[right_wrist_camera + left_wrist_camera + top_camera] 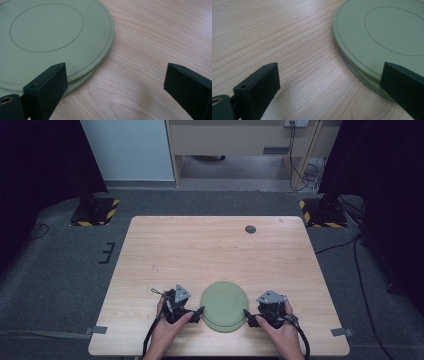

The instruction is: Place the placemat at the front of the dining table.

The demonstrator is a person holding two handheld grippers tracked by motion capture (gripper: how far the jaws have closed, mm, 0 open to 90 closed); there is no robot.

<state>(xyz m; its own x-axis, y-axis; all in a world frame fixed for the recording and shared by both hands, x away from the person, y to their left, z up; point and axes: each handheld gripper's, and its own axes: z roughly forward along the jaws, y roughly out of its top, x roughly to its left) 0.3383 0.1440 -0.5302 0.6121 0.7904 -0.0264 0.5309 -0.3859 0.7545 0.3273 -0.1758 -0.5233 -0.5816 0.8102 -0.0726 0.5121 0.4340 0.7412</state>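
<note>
Green plates [224, 305] sit stacked near the surface's [200, 245] near edge, the lower plate mostly hidden. Left claw [200, 311] and right claw [247, 314] flank the stack, both wide open, gripping nothing.

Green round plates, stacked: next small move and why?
Probably slide the left gripper in until its open jaws straddle the rim of the top green round plate. Both grippers flank the stack, jaws open; the right gripper holds nothing either, and the plates lie slightly offset.
</note>
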